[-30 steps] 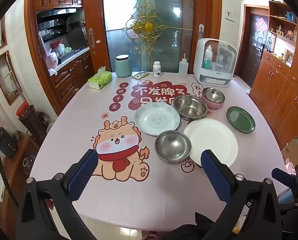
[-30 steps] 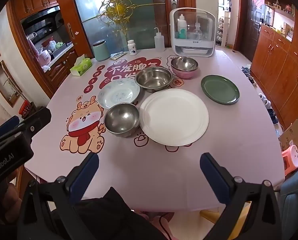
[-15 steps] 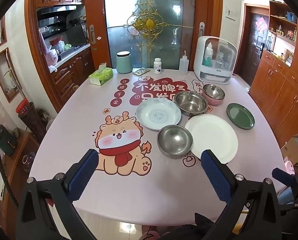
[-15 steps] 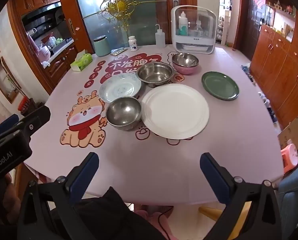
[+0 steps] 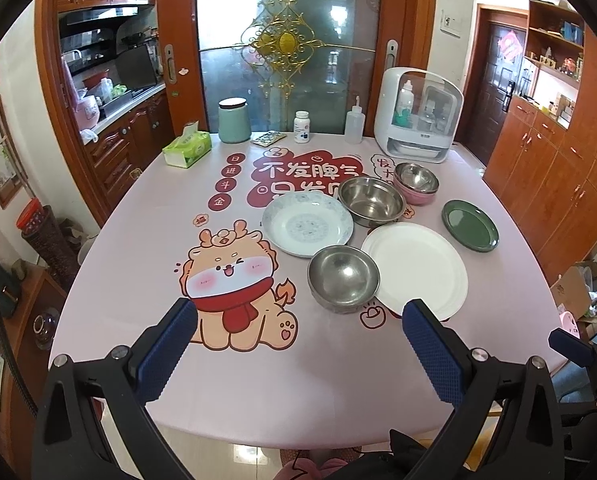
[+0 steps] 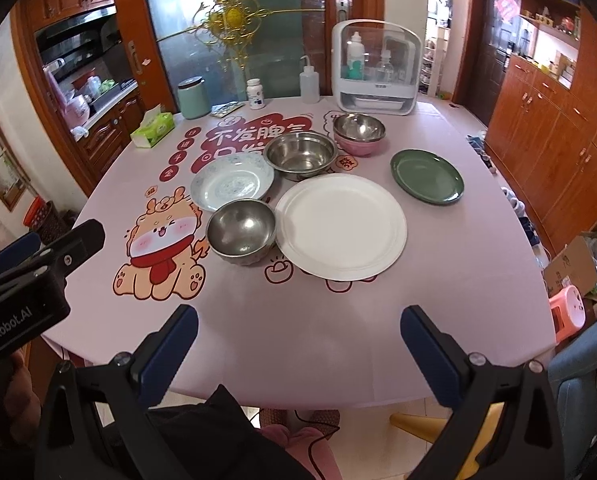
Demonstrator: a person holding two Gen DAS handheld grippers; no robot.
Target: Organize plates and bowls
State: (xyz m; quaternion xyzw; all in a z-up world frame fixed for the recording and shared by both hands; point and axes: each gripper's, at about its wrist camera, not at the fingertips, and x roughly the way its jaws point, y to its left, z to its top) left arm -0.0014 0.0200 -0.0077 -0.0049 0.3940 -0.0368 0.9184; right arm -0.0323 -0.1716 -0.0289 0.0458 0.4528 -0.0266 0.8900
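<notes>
So we've got both tools up over the near edge of the bench (image 5: pixel 138 208) and neither has anything in it. Left tool (image 5: pixel 298 314) has its blue pads spread wide, right tool (image 6: pixel 298 316) same deal.

Containers first, using the big white plate (image 6: pixel 340 226) as our landmark. The small steel bowl (image 6: pixel 241 229) sits touching its left rim, empty. The large steel bowl (image 6: pixel 301 154) is just behind it, also empty. Behind that and to the right, a steel bowl nested in a pink bowl (image 6: pixel 359 136) (two stacked, nothing inside as far as we can see). The blue-patterned plate (image 6: pixel 232 182) is behind-left of the white plate, and the green plate (image 6: pixel 427 176) lies apart to its right.

View differences: the right wrist camera catches the left tool's black body with "GenRobot.AI" on it, plus a pink stool (image 6: pixel 568 310) on the floor. The left wrist camera only catches a blue tip of the right tool at its lower right.

All the dishes lie ahead of both tools, the white plate nearest the right one, none touched.
</notes>
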